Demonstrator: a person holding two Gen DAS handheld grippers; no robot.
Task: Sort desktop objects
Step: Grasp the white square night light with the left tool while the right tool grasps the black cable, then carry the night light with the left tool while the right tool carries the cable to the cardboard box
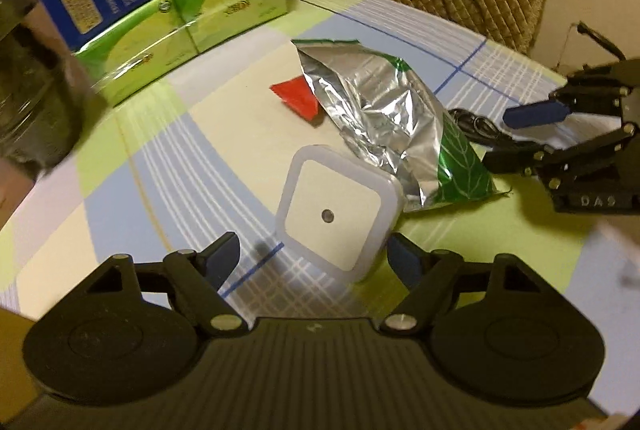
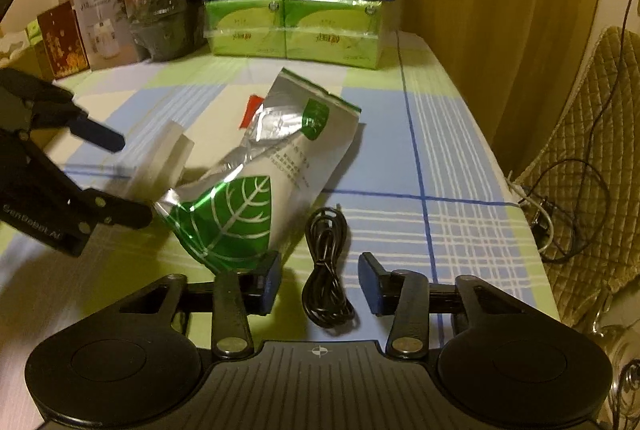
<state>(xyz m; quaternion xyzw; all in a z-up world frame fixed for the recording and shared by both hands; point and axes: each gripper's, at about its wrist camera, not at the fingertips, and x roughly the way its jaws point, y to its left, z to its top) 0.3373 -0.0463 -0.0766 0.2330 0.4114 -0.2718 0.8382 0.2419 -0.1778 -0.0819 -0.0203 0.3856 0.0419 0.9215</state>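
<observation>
From the left wrist, the left gripper (image 1: 312, 258) is seen spread wide around the night light (image 1: 335, 209), which lies just before the foil bag (image 1: 384, 114); it should be centred, then closed squarely. A red scrap (image 1: 296, 95) is half hidden behind the bag.

From the right wrist, the right gripper (image 2: 319, 280) is seen released astride the coiled cable (image 2: 328, 270), just right of the bag (image 2: 256, 186); the light is blurred here.

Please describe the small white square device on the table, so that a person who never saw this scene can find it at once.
On the checked green-and-blue tablecloth, find the crumpled silver foil bag with a green leaf print. The white square plastic night light lies against its near side, between the open fingers of the left gripper. Only it is smooth and white, with a small round sensor at its centre.
</observation>
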